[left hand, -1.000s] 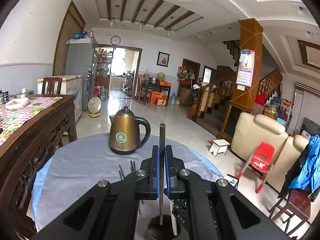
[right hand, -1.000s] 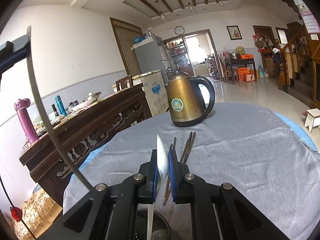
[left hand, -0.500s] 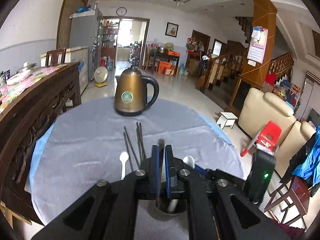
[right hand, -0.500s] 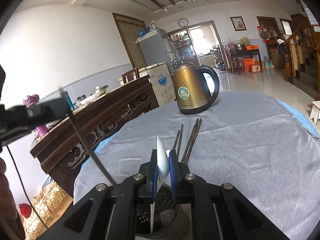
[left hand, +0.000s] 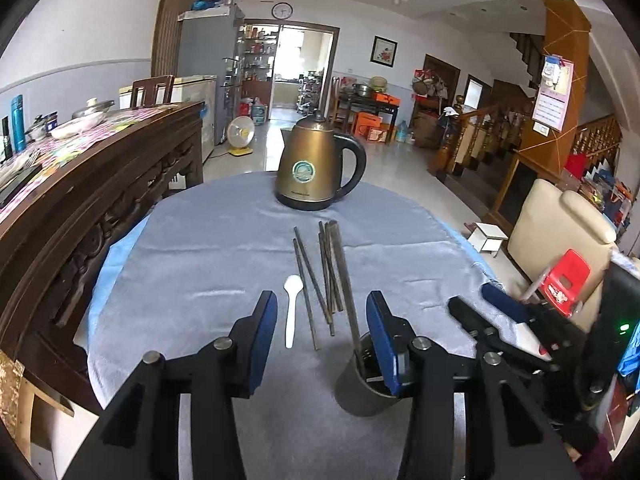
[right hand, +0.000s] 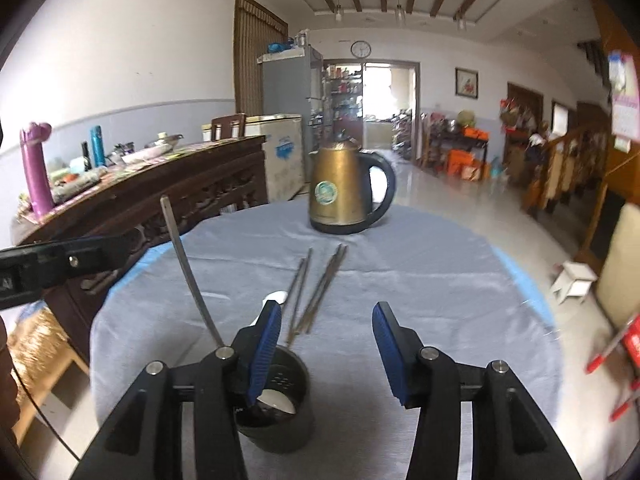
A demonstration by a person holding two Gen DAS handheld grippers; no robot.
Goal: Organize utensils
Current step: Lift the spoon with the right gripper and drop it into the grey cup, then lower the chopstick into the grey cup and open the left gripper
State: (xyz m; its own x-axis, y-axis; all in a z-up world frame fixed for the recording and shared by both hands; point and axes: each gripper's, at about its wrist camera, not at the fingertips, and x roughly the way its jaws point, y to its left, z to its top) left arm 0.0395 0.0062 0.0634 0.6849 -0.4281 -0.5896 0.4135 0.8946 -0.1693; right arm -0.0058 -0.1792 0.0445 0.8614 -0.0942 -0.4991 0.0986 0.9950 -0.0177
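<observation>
**Two utensils in the holder, the rest on the cloth**

The left gripper (left hand: 322, 334) has its jaws spread wide with nothing between them, hanging just above the near edge of the round table (left hand: 208, 248). The right gripper (right hand: 326, 346) is likewise spread apart and empty, poised over the same edge.

The dark utensil holder (left hand: 356, 388) stands at about 5 o'clock in the left wrist view, tucked against that gripper's right finger. One chopstick (left hand: 344, 280) leans out of it, tilted toward 11 o'clock. In the right wrist view the holder sits at 7 o'clock, and something white rests at its bottom; it looks like a spoon bowl, though the finger in front hides most of it.

Left to gather: a white spoon (left hand: 291, 312) lying flat on the grey cloth just beyond the left gripper's fingers, and beside it, at its 3 o'clock, a loose bundle of chopsticks (left hand: 320, 276) fanned out and pointing toward the kettle (left hand: 318, 168) at 12 o'clock. I count roughly five sticks, some overlapping, so the exact number is unsure.

By my judgement the job is in its early part: two items are stowed, and most remain on the cloth, all within easy reach of either gripper
</observation>
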